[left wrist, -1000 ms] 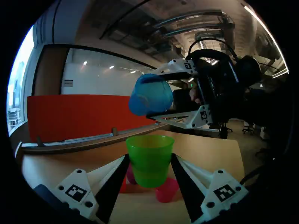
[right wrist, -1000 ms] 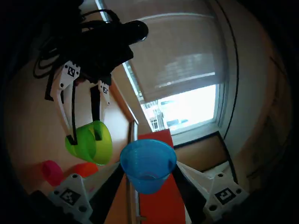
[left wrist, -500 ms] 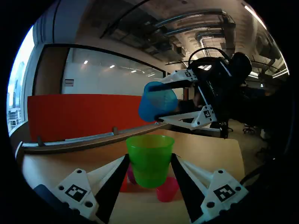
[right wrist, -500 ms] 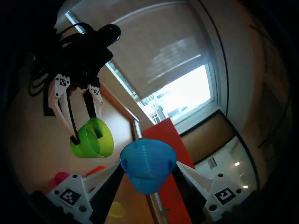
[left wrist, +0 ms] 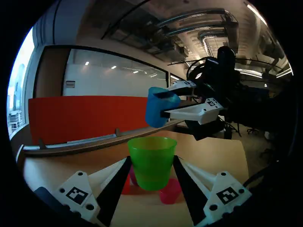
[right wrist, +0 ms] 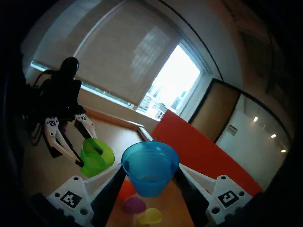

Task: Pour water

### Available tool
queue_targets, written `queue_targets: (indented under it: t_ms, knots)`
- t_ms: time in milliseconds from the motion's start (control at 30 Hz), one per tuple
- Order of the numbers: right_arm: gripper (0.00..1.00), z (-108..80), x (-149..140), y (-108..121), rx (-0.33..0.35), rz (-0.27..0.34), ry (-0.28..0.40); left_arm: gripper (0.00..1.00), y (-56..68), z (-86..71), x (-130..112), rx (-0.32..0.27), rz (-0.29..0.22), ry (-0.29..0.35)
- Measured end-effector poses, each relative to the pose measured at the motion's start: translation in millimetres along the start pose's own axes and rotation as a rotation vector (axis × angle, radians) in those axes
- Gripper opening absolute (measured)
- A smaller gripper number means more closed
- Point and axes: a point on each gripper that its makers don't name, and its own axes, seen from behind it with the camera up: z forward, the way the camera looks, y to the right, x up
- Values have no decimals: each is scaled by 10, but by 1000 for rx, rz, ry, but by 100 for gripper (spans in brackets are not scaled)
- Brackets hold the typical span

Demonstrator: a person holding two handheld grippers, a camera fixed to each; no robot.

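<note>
Over the table [left wrist: 212, 151]: left gripper [left wrist: 151, 160] clamped on green cup [left wrist: 152, 174], upright
Right gripper [right wrist: 150, 168]: closed on blue cup [right wrist: 150, 178], high beside the green one
Pour: bring blue rim over green mouth, tip slowly, hold green steady

My green cup [left wrist: 152, 166], lower centre, looks like smooth translucent plastic with a soft sheen; my blue cup [right wrist: 150, 172] likewise. The table [left wrist: 216, 153] behind is matt, pale wood.

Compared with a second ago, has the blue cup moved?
Yes. In the left gripper view the blue cup has shifted right against the red panel and tipped back toward upright.
</note>
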Motion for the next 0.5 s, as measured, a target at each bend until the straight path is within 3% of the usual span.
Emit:
queue_targets:
  t_ms: [400,500]
  knots:
    - [88,-89,-28,-26,33,362,40,80,11,16,-4,0,5,-7]
    - [88,-108,-36,-5,36,413,49,80,11,16,-9,-1,6,-10]
